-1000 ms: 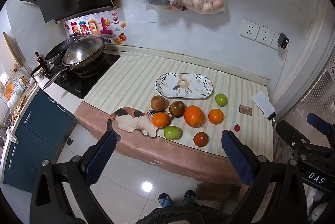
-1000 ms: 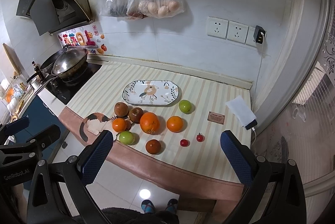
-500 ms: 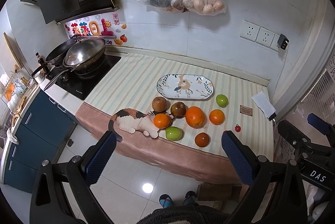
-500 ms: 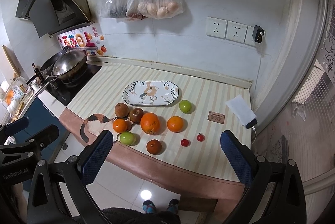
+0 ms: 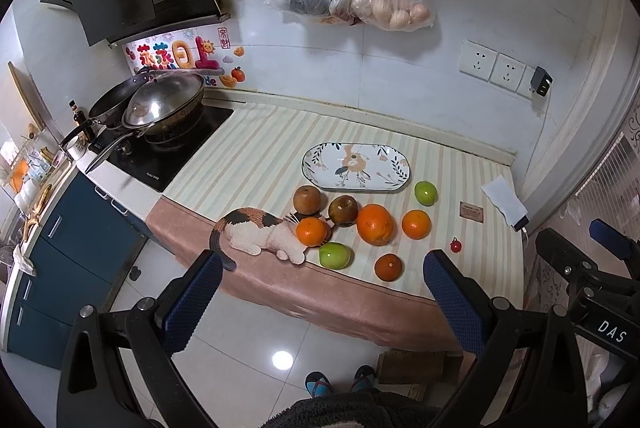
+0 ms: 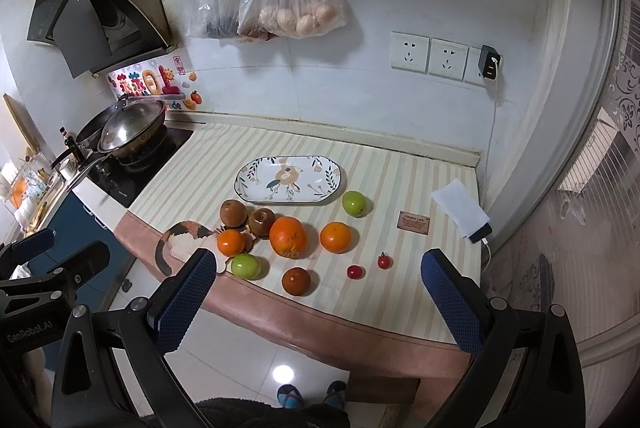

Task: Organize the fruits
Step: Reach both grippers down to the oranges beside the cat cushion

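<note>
Left wrist view shows our left gripper spread wide and holding nothing, hanging over the floor short of the striped cream tablecloth. At twelve o'clock from it lies the oval floral ceramic plate, bare, with the fruit just beside its near rim: two brown russet fruits, a large orange, smaller oranges and two green apples. One blue pad hides a small red fruit here; the right wrist view shows both small red fruits. Our right gripper is likewise parted and empty. A calico cat-shaped mat is partly covered by an orange at nine o'clock of the group.
</note>
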Motion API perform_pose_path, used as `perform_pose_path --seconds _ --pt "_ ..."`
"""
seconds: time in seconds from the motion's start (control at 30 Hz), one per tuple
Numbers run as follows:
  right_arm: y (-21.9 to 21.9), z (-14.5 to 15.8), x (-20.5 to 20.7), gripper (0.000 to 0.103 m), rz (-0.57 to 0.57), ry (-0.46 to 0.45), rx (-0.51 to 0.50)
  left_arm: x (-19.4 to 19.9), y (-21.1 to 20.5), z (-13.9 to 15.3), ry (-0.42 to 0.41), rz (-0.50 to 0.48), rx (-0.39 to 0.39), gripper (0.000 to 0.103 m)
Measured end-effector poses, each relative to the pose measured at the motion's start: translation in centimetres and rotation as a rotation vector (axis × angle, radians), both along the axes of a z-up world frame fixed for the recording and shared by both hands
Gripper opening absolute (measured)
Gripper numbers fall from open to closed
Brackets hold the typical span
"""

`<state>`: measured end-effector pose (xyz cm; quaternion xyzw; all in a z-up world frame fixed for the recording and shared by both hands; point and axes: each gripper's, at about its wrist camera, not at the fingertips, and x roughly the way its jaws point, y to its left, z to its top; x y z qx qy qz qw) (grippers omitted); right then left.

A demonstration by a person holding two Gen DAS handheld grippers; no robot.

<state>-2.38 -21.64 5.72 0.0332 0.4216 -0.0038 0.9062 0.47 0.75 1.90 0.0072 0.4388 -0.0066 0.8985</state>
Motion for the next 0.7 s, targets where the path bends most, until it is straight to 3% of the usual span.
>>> perform_pose_path --seconds 0.2,0.33,0.5,0.7 --pt "-0.2 0.1 -0.1 0.103 -0.006 0.000 0.018 0.0 0.1 0.0 -0.001 0.000 -0.001 0.103" --pt "-0.4 -0.4 0.3 0.103 -0.032 0.017 0.087 0.5 0.9 -0.1 -0.017 0.019 0.004 0.103" --pt "-1.0 -3.8 2.7 0.103 -0.061 0.097 0.192 2.8 3.3 -1.9 -0.021 0.070 0.043 0.103" --pt "0.1 -9.7 6.4 0.103 -0.094 0.201 0.220 7.9 6.0 -7.7 0.114 0.077 0.063 0.103"
